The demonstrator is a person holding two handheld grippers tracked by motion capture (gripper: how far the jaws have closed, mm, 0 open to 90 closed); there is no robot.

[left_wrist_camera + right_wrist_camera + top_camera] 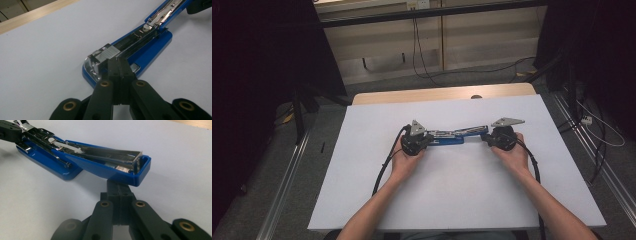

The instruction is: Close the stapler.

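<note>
Two grippers working one blue stapler (452, 136), lying swung open at mid-sheet on the white table (362, 200); left gripper (117, 65) pressing closed jaws against the magazine's front end; right gripper (119, 185) tucking closed jaws under the lid's tip, grip impossible to tell; probably loading or checking staples, next calling for steady bracing; showing the empty lid channel from the right gripper view, hidden from the high view.
</note>
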